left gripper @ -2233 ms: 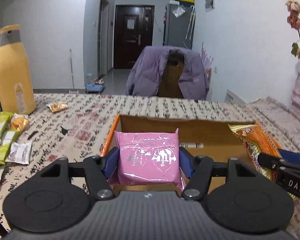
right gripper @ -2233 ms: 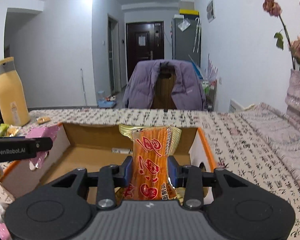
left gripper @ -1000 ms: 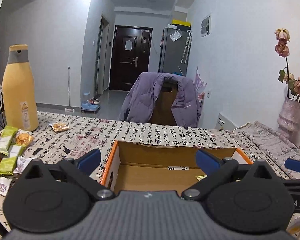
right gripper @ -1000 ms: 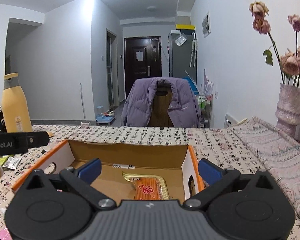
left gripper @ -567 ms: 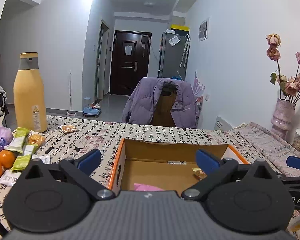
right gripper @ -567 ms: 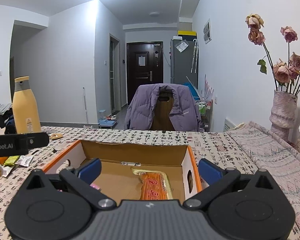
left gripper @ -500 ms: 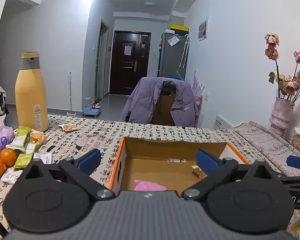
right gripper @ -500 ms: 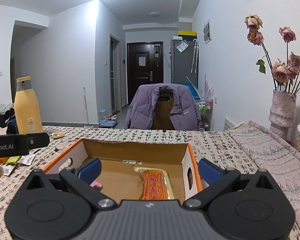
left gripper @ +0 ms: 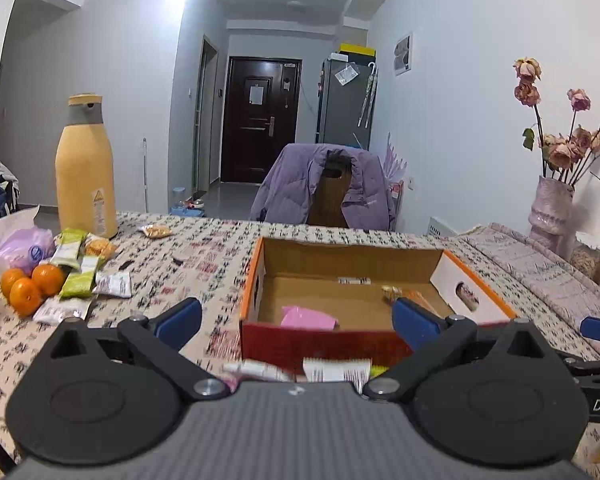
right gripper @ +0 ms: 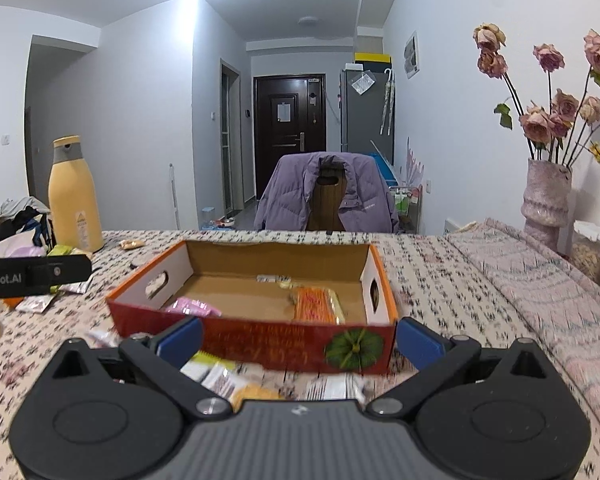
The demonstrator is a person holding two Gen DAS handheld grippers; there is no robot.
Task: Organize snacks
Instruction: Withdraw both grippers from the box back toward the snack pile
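Note:
An open cardboard box [left gripper: 476, 284] [right gripper: 260, 336] with orange rim and red front stands mid-table. Inside lie a pink packet [left gripper: 308, 317] [right gripper: 194, 307] on the left and an orange packet [left gripper: 404, 293] [right gripper: 316, 305] on the right. My left gripper [left gripper: 296, 320] is open and empty, held back in front of the box. My right gripper [right gripper: 298, 340] is also open and empty, just short of the box's front wall. Several small packets [right gripper: 228, 380] [left gripper: 336, 369] lie on the table in front of the box, below both grippers.
More snack packets [left gripper: 80, 276] and oranges [left gripper: 30, 286] lie at the left with a tissue pack [left gripper: 16, 240] and a tall yellow bottle [left gripper: 85, 168]. A chair with a purple jacket [left gripper: 324, 188] stands behind the table. A vase of dried roses [right gripper: 546, 196] stands right.
Both grippers let go of their packets, which now lie in the box. Both have since pulled back and up, so the box's front and the loose packets before it show.

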